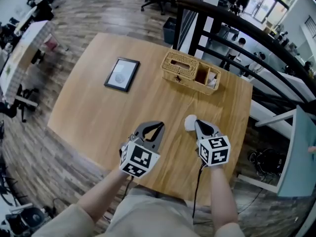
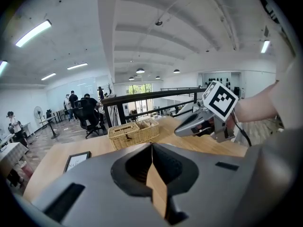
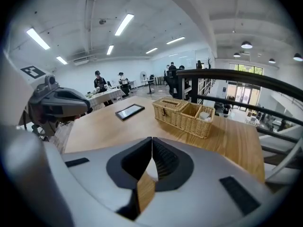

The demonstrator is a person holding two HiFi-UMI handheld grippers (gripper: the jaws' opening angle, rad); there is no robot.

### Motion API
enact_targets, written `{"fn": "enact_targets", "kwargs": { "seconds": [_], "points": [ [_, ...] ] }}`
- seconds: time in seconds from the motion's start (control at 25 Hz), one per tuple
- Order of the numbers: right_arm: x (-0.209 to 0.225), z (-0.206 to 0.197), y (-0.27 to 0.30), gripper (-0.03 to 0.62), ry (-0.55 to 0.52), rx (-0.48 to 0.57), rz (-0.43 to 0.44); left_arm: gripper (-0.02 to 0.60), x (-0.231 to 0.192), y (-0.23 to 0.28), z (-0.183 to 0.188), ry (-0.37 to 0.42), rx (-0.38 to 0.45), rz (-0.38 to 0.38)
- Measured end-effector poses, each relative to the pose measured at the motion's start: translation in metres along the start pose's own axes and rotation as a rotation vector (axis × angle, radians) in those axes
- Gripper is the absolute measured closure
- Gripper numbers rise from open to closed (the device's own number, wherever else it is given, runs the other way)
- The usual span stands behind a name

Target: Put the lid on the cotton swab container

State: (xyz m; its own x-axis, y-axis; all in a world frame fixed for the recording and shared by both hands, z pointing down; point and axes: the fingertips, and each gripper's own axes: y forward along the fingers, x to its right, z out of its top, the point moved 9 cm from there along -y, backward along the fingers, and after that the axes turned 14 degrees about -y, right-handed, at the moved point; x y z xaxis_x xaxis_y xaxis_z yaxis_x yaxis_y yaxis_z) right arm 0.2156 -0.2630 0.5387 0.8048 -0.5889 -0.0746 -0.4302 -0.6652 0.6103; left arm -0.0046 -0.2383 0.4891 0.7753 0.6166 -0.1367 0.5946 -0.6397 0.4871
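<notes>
A small white round thing (image 1: 190, 123), the cotton swab container or its lid, sits on the wooden table (image 1: 98, 112), just left of my right gripper's tip. From above I cannot tell whether a lid is on it. My right gripper (image 1: 199, 123) is shut, its jaws meeting in a line with nothing between them (image 3: 152, 141). A white patch (image 3: 150, 170) shows through the opening below those jaws. My left gripper (image 1: 159, 125) hovers a short way to the left, also shut and empty (image 2: 152, 146). Each gripper shows in the other's view: the right gripper (image 2: 204, 119), the left gripper (image 3: 57, 105).
A wicker basket (image 1: 190, 72) with a lidded half and an open half holding small items stands at the table's far side. A dark-framed picture (image 1: 122, 74) lies flat at the far left. A black railing (image 1: 232, 28) runs beyond the table's right edge.
</notes>
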Motion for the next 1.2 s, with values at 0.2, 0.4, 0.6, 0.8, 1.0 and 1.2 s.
{"fn": "enact_targets", "kwargs": {
  "seconds": [0.2,0.4,0.6,0.8,1.0,1.2],
  "points": [
    [-0.014,0.039,-0.053,0.566,-0.02,0.099,-0.017,0.558,0.003,-0.027,0.032,0.014,0.063,0.007],
    [-0.037,0.077,-0.113,0.566,-0.013,0.221,-0.016,0.558,0.014,-0.063,0.062,0.045,0.151,-0.011],
    [-0.055,0.103,-0.168,0.566,-0.029,0.367,-0.054,0.558,0.026,-0.092,0.085,0.105,0.222,-0.02],
    [-0.073,0.117,-0.212,0.566,-0.07,0.429,-0.102,0.558,0.032,-0.12,0.099,0.121,0.273,-0.037],
    [-0.086,0.117,-0.241,0.566,-0.072,0.466,-0.128,0.558,0.041,-0.146,0.11,0.123,0.333,-0.041],
    [-0.105,0.11,-0.258,0.568,-0.1,0.468,-0.128,0.558,0.045,-0.164,0.106,0.108,0.379,-0.04]
  ]
}}
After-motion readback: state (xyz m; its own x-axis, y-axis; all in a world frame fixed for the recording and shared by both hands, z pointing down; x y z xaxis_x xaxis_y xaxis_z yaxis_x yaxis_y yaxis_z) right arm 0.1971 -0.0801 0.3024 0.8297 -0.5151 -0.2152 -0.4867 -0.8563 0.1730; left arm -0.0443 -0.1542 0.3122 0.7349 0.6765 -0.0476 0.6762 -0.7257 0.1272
